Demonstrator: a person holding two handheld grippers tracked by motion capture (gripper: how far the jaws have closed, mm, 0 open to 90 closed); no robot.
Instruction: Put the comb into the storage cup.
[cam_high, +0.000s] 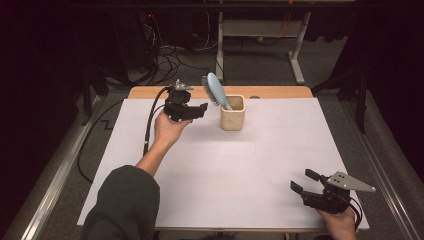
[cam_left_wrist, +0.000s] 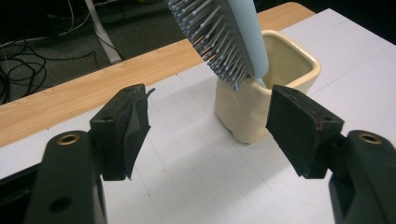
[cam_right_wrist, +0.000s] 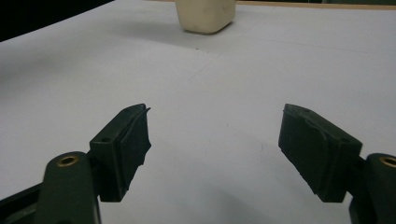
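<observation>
A cream square cup (cam_high: 233, 113) stands at the back middle of the white table cover, with a pale blue hairbrush (cam_high: 215, 90) handle-down in it and leaning left. In the left gripper view the cup (cam_left_wrist: 261, 105) and the brush's grey bristles (cam_left_wrist: 217, 42) are close ahead. My left gripper (cam_high: 201, 108) is held up just left of the cup, open, nothing between its pads (cam_left_wrist: 135, 126). My right gripper (cam_high: 305, 181) rests near the front right edge, open and empty, and its own view has the cup (cam_right_wrist: 205, 16) far off.
The white cover (cam_high: 225, 170) lies on a wooden table (cam_high: 280, 92) whose bare strip runs along the back. A black cable (cam_high: 150, 120) trails from the left gripper. Beyond the table stand a desk frame (cam_high: 295, 55) and floor cables (cam_high: 170, 57).
</observation>
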